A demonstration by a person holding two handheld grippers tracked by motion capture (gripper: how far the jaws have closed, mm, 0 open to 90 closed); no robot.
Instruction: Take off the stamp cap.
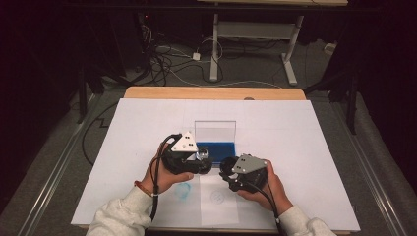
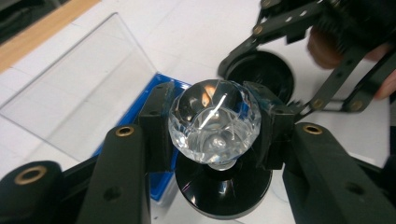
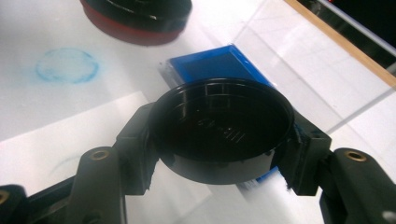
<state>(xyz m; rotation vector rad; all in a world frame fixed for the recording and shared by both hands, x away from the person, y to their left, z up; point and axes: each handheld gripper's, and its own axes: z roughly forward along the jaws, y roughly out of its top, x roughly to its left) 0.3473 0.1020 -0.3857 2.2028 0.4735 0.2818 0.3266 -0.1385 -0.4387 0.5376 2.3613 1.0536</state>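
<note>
A stamp with a faceted clear crystal knob (image 2: 213, 122) and a round black base (image 2: 223, 186) hangs just above the table. My left gripper (image 2: 213, 128) is shut on the knob. The stamp's red underside (image 3: 135, 25) shows in the right gripper view. My right gripper (image 3: 222, 135) is shut on a round black cap (image 3: 222, 126), hollow side up, close beside the stamp. In the high view both grippers, left (image 1: 204, 162) and right (image 1: 227, 169), meet just in front of the blue ink pad (image 1: 216, 147).
The ink pad's clear lid (image 1: 215, 129) stands upright behind it. A blue round print (image 1: 183, 191) marks the white table cover (image 1: 305, 147), and a faint one lies on a paper sheet (image 1: 219, 209). The table's wooden far edge (image 1: 211, 92) is beyond.
</note>
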